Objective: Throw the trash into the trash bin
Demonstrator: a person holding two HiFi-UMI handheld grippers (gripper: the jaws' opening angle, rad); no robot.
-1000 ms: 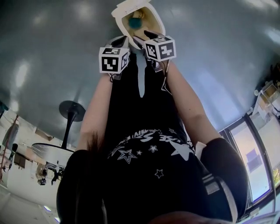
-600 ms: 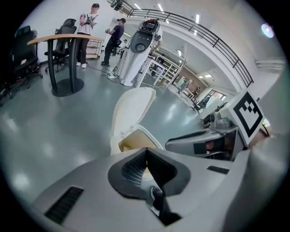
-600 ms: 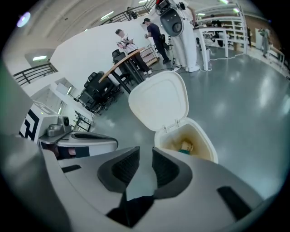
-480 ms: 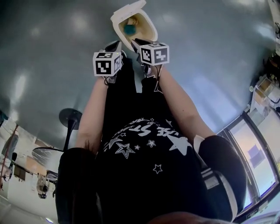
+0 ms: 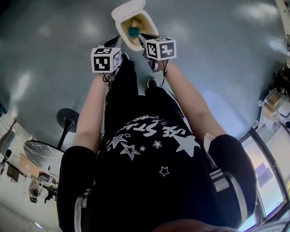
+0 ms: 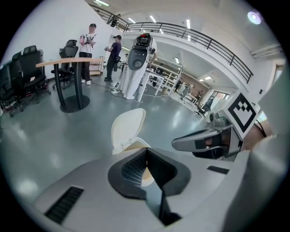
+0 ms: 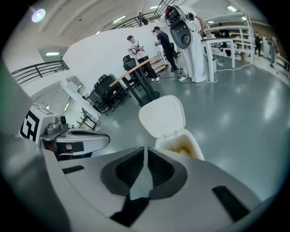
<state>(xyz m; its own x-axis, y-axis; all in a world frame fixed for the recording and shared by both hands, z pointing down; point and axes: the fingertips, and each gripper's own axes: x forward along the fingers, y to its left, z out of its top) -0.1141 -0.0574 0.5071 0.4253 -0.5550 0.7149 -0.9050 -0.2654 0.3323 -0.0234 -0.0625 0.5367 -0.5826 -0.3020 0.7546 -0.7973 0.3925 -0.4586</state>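
The white trash bin [image 5: 128, 10] stands on the grey floor with its lid flipped up. Inside it lie a teal piece of trash [image 5: 132, 31] and some yellowish scraps [image 7: 183, 148]. My left gripper [image 5: 118, 41] hangs just above the bin's near left rim, its jaws shut with nothing between them. My right gripper [image 5: 144, 38] is over the near right rim; its jaws have just been closing and meet empty. In the left gripper view the raised lid [image 6: 128, 129] shows past the closed tips [image 6: 146, 150]. The right gripper view has the bin [image 7: 168, 118] straight ahead beyond its tips [image 7: 146, 148].
My own black clothes and legs fill the lower head view. A round pedestal table [image 5: 68, 118] stands at the left, glass doors [image 5: 267, 181] at the right. Farther off are a high table [image 6: 74, 63] with people [image 6: 90, 41], office chairs [image 6: 27, 68] and a tall white machine [image 6: 138, 59].
Both grippers have lifted up and away from the bin's opening. The bin now looks smaller and farther off in the head view.
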